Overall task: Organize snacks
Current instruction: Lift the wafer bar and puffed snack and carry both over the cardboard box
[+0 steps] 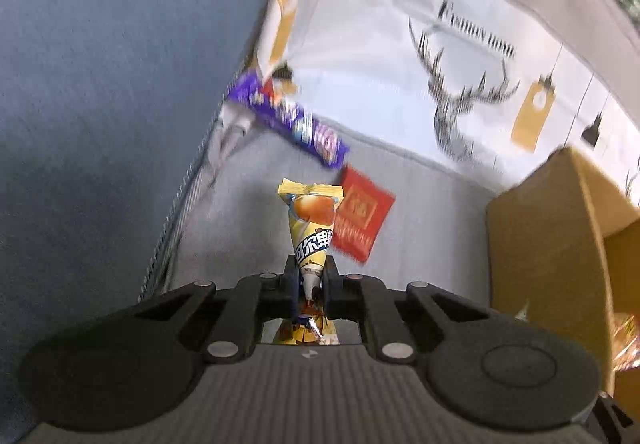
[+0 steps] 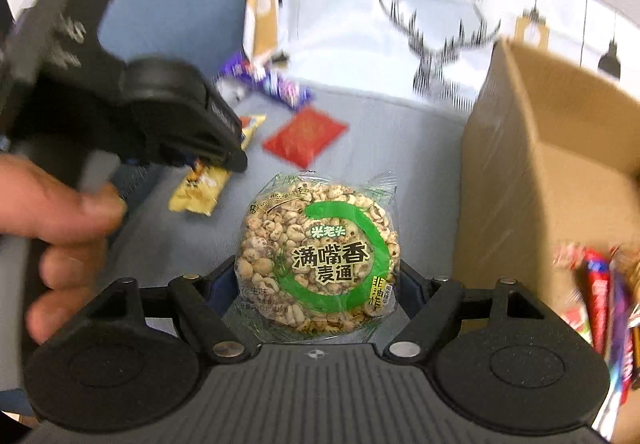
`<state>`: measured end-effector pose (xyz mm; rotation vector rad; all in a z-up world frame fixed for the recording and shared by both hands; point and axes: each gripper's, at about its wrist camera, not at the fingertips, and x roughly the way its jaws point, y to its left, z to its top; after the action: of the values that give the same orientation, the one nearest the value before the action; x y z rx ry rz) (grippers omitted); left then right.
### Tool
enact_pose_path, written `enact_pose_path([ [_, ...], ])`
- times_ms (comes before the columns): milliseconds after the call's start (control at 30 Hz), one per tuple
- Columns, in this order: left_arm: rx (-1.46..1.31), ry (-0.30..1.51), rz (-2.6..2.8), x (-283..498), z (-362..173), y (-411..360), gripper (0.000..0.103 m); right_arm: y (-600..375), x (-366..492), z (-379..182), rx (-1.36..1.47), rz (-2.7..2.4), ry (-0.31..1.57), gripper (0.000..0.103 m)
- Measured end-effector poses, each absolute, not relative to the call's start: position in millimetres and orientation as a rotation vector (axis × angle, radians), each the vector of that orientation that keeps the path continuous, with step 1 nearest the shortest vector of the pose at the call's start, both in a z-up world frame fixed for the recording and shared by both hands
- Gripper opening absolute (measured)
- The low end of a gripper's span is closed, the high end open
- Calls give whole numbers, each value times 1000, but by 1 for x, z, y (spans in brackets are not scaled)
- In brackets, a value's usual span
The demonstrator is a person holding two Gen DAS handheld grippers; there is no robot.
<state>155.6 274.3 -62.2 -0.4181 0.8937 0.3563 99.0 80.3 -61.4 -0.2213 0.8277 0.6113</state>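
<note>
We had the left gripper (image 1: 311, 276) clenched on a yellow candy pkt (image 1: 312, 222), lifted off the grey mat (image 1: 240, 203). Right gripper (image 2: 316, 276) grasped the round puffed-grain cake pkt (image 2: 318, 256) by its sides, jaws wide on it. W/ the cardboard box (image 2: 520, 171) as ref: red sachet (image 2: 304, 133) lay left of it on the mat, purple pkt (image 2: 280, 83) further left & back, nr the deer-print cloth (image 2: 440, 23). A hand (image 2: 52, 228) held the left gripper.

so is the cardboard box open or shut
Open: the cardboard box has its flap up, and snack packets show inside it.
</note>
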Motion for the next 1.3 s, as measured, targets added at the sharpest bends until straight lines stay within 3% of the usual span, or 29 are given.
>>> enact_pose_path([
  [600,-391,566,333,149,-7,237,11,8,90,8,-69,670,453,80],
  [967,-351,464,236,160,10,188,11,-38,111,15,11,551,400,80],
  [1300,-325,424,118,169,14,139,11,-80,142,10,58,385,459,80],
])
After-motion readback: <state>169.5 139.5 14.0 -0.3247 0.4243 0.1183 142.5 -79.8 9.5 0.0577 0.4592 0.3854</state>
